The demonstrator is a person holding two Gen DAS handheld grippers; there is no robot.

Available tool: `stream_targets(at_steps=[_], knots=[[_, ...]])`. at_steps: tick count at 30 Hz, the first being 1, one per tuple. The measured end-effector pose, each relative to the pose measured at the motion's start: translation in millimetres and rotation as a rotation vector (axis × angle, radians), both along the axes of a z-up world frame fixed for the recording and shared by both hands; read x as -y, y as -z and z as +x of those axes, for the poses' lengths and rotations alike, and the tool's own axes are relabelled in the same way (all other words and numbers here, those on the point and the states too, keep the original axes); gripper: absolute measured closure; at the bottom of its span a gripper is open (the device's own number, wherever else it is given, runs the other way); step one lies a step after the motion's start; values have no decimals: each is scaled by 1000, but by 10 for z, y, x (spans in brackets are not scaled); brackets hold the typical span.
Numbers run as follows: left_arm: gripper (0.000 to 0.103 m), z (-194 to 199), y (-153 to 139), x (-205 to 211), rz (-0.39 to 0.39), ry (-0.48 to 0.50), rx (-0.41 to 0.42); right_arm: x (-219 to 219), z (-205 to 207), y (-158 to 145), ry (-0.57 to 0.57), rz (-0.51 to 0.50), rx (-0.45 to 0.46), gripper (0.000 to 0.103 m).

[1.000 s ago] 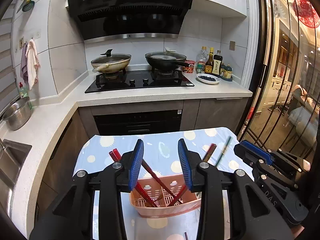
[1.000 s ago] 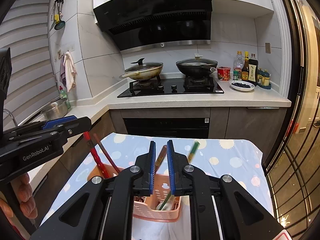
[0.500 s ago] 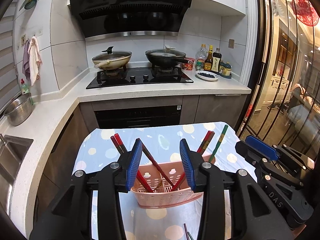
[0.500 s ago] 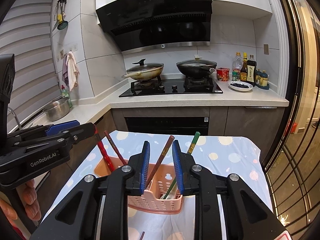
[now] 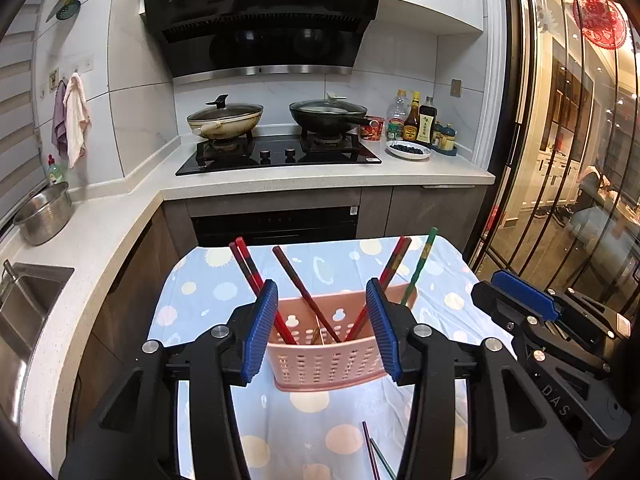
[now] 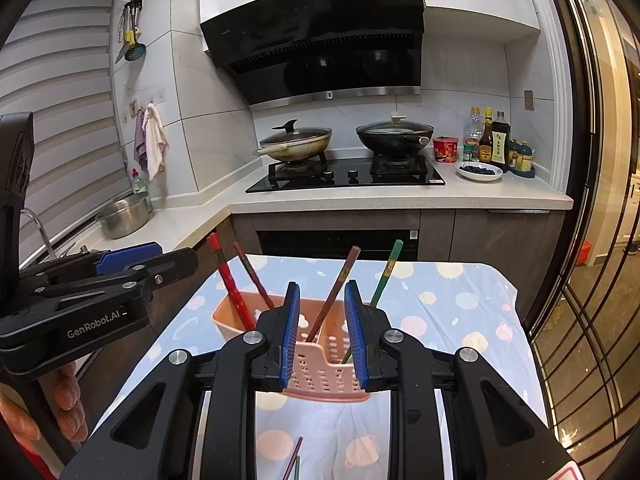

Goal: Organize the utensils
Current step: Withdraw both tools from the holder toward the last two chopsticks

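Ribbed blue claw (image 5: 322, 330), perforated pink basket (image 5: 326, 360)

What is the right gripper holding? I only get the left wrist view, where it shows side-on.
Observer: Nothing. The right gripper is open, pads apart with nothing pinched.
Operator: What is ahead of it?
Observer: The basket; a brown chopstick standing in it lines up with the gap.
Operator: Is the person visible?
Observer: Only fingers, at the lower left.
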State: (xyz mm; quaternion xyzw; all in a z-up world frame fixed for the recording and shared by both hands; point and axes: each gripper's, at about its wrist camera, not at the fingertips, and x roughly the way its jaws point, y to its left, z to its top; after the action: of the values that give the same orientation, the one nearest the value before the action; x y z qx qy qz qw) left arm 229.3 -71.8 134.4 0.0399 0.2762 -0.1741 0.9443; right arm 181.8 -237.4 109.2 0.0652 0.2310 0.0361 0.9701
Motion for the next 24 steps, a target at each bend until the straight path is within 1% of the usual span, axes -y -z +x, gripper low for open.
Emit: stream_targets(at_steps=[3,6,12,17,19,22,24], knots=[[58,-93,49,-47,-1,0,-7,3,-133,59,3,8,-9,80],[51,-211,140,-87,11,-10,-5,-6,-255,142,8,11,-25,80],[50,-416,362,-190,10,-14,-48,-28,-534,353,9,16,-60,80],[50,-640,567,-245,25,-11,-71,-94,-784,583,0,10,-97,80],[49,-753,687,-261,31,-8,-87,-122,-888,673,-4,6,-113,80],[44,-894,875,-288,37,-8,-116,-184,-1073,841,-9,-1,-137,72],[43,-988,1012,-299,44,-6,-139,-237,-1202,975,-10,-22,-160,71]])
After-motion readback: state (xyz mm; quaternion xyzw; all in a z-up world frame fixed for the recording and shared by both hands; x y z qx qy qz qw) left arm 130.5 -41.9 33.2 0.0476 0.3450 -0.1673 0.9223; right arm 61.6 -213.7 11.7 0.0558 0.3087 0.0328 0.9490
